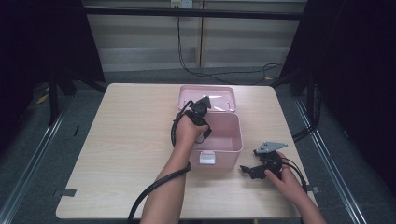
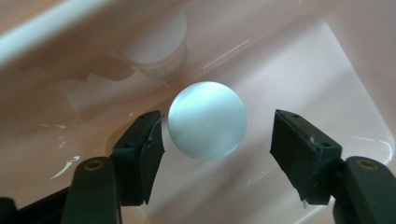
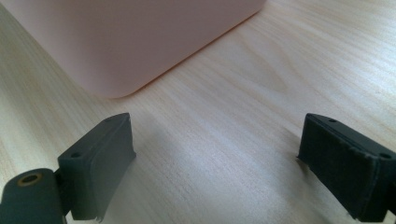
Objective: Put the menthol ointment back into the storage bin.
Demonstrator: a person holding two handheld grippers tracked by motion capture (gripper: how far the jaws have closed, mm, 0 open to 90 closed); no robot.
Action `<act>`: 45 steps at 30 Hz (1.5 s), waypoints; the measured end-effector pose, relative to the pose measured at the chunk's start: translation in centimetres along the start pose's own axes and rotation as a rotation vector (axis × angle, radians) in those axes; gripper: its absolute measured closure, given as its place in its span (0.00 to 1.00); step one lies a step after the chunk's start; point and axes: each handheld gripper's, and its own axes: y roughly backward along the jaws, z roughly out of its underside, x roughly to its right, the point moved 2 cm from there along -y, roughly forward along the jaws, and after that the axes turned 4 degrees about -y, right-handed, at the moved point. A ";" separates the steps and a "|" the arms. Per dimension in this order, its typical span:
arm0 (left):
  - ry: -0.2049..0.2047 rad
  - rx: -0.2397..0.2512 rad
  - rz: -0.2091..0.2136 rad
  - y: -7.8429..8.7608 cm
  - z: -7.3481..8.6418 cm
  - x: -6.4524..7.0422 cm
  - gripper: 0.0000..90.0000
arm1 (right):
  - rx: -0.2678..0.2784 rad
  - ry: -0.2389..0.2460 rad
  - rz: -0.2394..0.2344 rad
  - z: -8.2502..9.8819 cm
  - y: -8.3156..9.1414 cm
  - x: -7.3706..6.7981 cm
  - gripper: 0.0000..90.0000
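Grippers number two: left gripper (image 2: 217, 140), jaws apart, flanks one smooth pale-blue ball (image 2: 207, 120) inside one glossy pink plastic box (image 1: 233, 135); right gripper (image 3: 215, 163) gapes over wood-grain table (image 3: 243, 93).

left claw (image 2: 217, 140) jaws parted; right claw (image 3: 217, 158) jaws spread wide.

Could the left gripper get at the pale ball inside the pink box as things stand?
Probably yes. The left gripper is already inside the pink box, jaws apart on either side of the pale ball, with nothing between pads and ball.
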 end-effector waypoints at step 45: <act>-0.004 0.028 0.061 7.8 1.3 -0.6 0.24 | -0.002 -0.002 -0.003 0.0 0.0 0.0 0.11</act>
